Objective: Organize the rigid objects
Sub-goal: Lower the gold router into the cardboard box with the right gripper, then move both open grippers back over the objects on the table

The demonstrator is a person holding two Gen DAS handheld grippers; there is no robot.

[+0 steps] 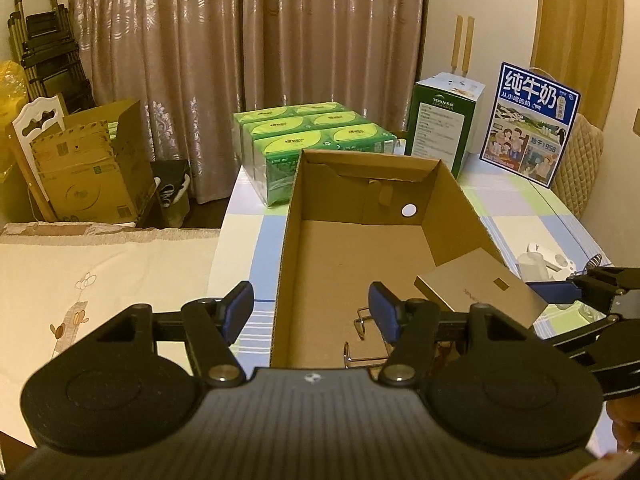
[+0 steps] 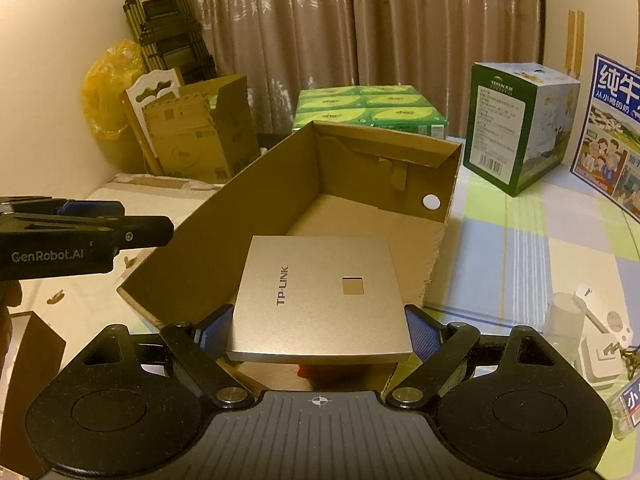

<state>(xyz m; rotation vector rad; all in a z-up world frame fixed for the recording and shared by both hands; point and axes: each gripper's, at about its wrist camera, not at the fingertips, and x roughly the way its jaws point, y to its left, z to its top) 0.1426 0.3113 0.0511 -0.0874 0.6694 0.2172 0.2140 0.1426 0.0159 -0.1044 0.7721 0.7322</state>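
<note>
Cardboard box [image 1: 352, 248], open-topped and brown, is the biggest thing on the checked tablecloth [image 2: 520, 240], and everything else is placed against it here. Its far end wall has a small round hole with white showing through. Behind that far wall sits a wrapped block of green tissue packs [image 1: 304, 136]. To the far right of the box stands a green carton [image 1: 442, 120], and further right again a blue milk carton [image 1: 528, 124] with printed pictures. Off the table, beyond the box's left side, brown cartons [image 1: 88, 168] lean by a curtain.

Over the box's near right corner hangs a flat, square, gold-coloured TP-LINK device [image 2: 324, 300], tilted slightly, with a small square cut-out in its top face. The right gripper [image 2: 320, 336] has it clamped by its two side edges, the blue pads pressed against them with the jaws standing wide. From the left wrist view the same device [image 1: 480, 284] juts in over the box's right wall.

The left gripper [image 1: 312, 312] holds nothing; its jaws stand partly apart, straddling the box's near left wall, one blue pad outside and one inside. On the box floor just by the inner pad lies a bent wire clip [image 1: 362, 340]. Outside the box's right wall, small white plastic items [image 2: 600, 344] rest on the cloth.
</note>
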